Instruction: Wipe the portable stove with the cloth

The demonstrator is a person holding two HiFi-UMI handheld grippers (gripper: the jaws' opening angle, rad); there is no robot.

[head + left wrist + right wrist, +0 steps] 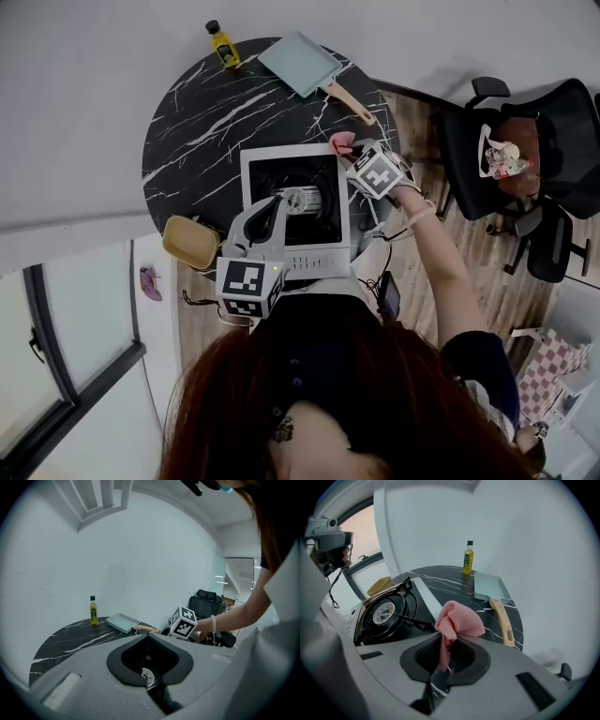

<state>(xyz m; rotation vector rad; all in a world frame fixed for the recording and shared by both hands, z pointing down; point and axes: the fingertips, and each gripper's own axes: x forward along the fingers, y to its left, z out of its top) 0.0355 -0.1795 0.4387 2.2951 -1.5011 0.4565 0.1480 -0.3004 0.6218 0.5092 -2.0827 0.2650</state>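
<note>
One cloth (457,620) pointing up, right gripper (448,644) fingers clamped on it, left gripper (147,637) fingers together over stove (314,251).

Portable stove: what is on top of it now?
Only its own burner and black pan supports show on the portable stove. The left gripper hangs above it and covers part of the front. The pink cloth is not on it, clamped in the right gripper.
</note>
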